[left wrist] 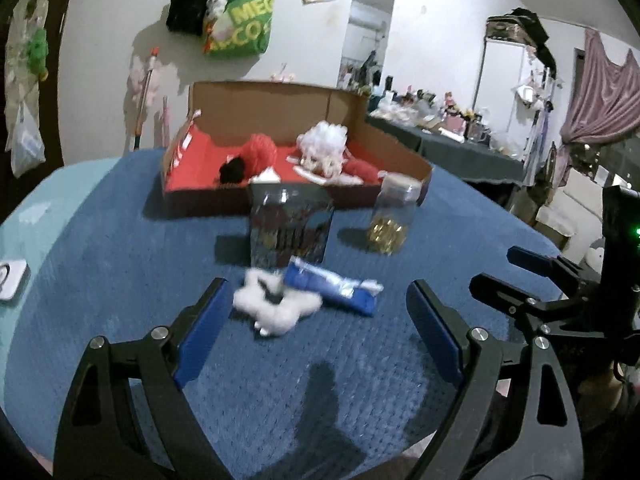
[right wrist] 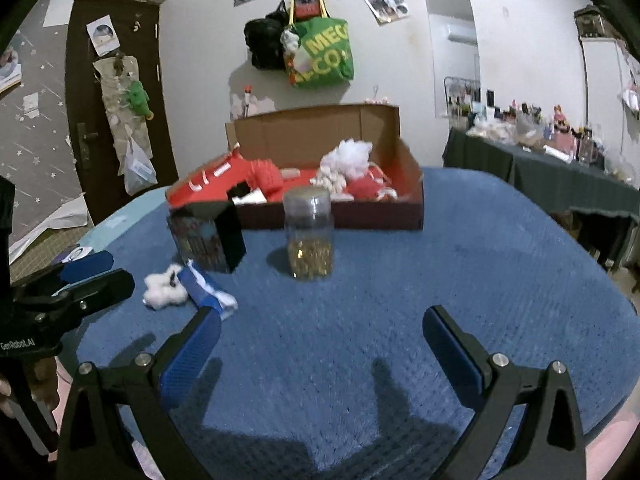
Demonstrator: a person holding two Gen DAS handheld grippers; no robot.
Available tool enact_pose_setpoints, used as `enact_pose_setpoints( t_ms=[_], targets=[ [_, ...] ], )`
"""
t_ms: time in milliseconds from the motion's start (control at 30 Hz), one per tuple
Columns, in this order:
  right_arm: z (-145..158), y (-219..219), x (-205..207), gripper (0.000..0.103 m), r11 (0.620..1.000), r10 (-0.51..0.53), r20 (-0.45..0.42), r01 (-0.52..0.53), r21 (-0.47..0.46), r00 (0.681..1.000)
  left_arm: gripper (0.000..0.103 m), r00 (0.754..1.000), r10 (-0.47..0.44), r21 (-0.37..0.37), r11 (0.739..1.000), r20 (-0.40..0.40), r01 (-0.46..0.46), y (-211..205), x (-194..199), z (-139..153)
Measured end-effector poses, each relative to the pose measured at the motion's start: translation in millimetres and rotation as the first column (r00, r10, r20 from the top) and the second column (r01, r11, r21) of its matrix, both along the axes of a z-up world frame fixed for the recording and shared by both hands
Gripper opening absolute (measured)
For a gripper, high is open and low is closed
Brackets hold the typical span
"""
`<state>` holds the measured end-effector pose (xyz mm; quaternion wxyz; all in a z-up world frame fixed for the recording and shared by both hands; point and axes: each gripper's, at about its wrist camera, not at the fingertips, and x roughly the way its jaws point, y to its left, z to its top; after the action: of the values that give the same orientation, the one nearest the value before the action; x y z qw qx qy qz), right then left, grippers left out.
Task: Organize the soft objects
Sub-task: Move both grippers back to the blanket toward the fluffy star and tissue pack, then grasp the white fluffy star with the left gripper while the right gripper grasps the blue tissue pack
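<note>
Both claws hang wide open and empty over the blue cloth (right wrist: 400, 280) — the left claw (left wrist: 316, 312) lined up on a white fluffy toy (left wrist: 276, 306) lying just ahead of its fingertips, the right claw (right wrist: 322, 330) over bare cloth nearer the jar (right wrist: 309, 234). The toy touches a blue-and-white packet (left wrist: 334, 286), and both lie in front of a dark patterned tin (left wrist: 290, 228). By the look of it, the step in hand is the approach to the next soft item; the pick calls for the left claw to drop around the toy and close without snagging the packet. Behind, the open cardboard box (left wrist: 280, 112) with its red lining already holds a red knitted piece with a black end (left wrist: 256, 158) and a white fluffy bundle (left wrist: 324, 146) beside more red fabric. The clear jar holds a layer of small gold pieces; the tin's contents cannot be made out.
</note>
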<state>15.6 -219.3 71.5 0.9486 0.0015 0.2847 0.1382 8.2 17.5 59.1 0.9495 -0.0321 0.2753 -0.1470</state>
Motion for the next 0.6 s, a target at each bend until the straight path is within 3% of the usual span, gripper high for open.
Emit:
enact_pose_setpoints(
  t_ms=[267, 600],
  targets=[
    [-10.0, 6.4, 11.6, 0.103, 0.999, 0.039, -0.038, -0.039, 0.004, 0.999, 0.089, 0.999, 0.016, 0.007, 1.000, -0.047, -0.016, 10.9, 9.7, -13.3],
    [-10.9, 41.8, 47.2, 0.100, 0.970, 0.244, -0.114, -0.244, 0.015, 0.963, 0.088, 0.988, -0.061, 0.043, 0.997, -0.145, 0.068, 25.5, 37.9, -20.7]
  ],
)
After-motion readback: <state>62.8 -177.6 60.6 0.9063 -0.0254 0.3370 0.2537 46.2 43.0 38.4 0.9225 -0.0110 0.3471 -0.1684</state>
